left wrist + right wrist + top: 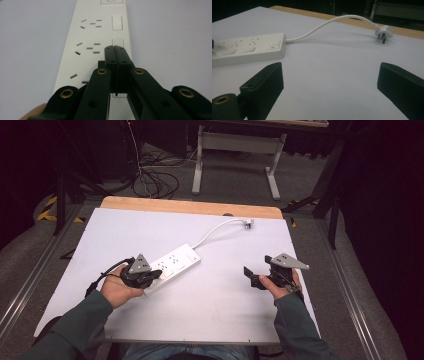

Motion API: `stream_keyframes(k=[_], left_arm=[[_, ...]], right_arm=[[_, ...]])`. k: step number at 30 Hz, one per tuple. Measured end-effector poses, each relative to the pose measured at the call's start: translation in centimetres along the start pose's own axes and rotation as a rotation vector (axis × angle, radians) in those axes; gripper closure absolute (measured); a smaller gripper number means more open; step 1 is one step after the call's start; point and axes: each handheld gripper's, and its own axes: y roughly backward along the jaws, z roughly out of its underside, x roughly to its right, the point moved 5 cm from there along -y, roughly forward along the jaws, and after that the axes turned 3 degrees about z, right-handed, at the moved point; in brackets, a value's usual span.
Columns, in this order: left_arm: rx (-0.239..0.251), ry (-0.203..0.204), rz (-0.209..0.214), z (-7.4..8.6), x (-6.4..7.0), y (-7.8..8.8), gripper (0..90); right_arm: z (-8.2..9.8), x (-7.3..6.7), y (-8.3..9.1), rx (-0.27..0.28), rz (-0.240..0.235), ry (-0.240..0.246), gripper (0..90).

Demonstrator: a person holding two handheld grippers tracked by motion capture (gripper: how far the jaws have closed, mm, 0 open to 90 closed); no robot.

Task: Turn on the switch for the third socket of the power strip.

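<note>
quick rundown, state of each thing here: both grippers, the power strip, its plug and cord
left gripper: jaws shut together, tips over a rocker switch on the power strip
right gripper: jaws wide open, nothing between them, above bare table
power strip: flat on the white table, sockets free
plug: unplugged, lying on the table
cord: slack, curving from strip to plug

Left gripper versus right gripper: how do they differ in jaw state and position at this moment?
The left gripper has its jaws closed together with nothing between them; the right gripper has its jaws spread wide. The left gripper's tips sit over the power strip near a switch; the right gripper hovers over the bare table, apart from the strip. Both are black, hand-held, and grip nothing.
</note>
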Motion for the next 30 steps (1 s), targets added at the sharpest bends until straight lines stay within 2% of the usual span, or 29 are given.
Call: stream_keyframes(k=[5, 15, 30], left_arm=[[-0.012, -0.009, 0.006, 0.08, 0.06, -0.19, 90.0], [-0.019, 0.004, 0.023, 0.26, 0.18, -0.35, 90.0], [-0.022, -0.006, 0.023, 0.30, 0.27, -0.33, 90.0]], right_arm=[[0.00, -0.02, 0.01, 0.000, 0.001, 0.000, 7.5], [0.03, -0.01, 0.02, -0.002, 0.001, 0.000, 7.5], [0.03, -0.08, -0.01, -0.003, -0.002, -0.004, 7.5]])
